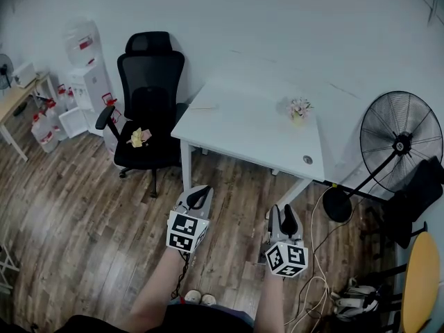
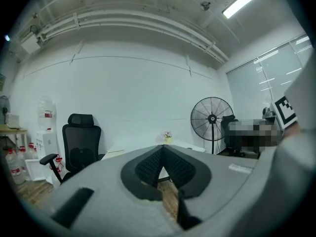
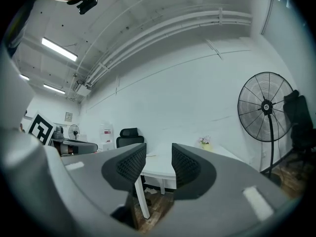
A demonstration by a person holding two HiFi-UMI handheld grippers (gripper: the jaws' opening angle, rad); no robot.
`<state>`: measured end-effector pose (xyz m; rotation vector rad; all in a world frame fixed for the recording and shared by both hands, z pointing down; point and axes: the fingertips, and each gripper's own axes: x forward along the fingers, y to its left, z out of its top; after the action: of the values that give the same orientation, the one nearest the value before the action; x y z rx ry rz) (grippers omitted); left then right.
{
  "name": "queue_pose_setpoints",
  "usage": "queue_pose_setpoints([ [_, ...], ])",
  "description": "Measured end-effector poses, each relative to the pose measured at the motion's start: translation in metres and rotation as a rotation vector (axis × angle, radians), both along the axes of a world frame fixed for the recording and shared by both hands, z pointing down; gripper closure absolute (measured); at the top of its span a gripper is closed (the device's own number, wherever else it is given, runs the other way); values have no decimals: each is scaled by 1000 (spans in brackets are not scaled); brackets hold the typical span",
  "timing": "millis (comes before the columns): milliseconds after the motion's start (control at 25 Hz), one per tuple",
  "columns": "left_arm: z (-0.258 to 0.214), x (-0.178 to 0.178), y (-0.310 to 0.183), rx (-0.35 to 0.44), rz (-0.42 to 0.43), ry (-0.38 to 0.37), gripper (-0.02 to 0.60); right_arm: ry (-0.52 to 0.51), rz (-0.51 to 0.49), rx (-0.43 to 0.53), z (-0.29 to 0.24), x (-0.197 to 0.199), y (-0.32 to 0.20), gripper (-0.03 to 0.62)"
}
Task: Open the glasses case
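Both tools are held out level over the brown wood-plank floor (image 1: 83,214), well short of the white rectangular table (image 1: 236,127) ahead of the fingertips. My guess is it's just the walk-up, nothing grabbed yet. The left gripper (image 1: 200,196) has its fingers pressed together and empty. The right gripper (image 1: 288,220) has its fingers apart with only air between them, probably readied for a grab.

Glasses case? Can't spot it anywhere. Only a small pot of pink flowers (image 1: 299,109) stands out on the tabletop, far beyond the right fingers. The head view shows that top from above, while the gripper views see it edge-on but settle the finger gaps.
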<state>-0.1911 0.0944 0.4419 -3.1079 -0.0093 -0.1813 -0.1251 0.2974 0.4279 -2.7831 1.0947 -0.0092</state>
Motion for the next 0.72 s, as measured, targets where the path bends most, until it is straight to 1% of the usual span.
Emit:
queue_pose_setpoints([
  [200,-2,2,-18,2,0,19,574,6,-7,16,0,4,-15,374],
  [440,-4,14,-35,8,-4,37,574,11,-5,23,5,17,-26,362],
  [600,2,39,-44,16,-3,37,574,16,-1,30,8,45,-32,362],
  [720,9,67,-57,25,-16,36,574,20,-10,35,14,81,-43,362],
])
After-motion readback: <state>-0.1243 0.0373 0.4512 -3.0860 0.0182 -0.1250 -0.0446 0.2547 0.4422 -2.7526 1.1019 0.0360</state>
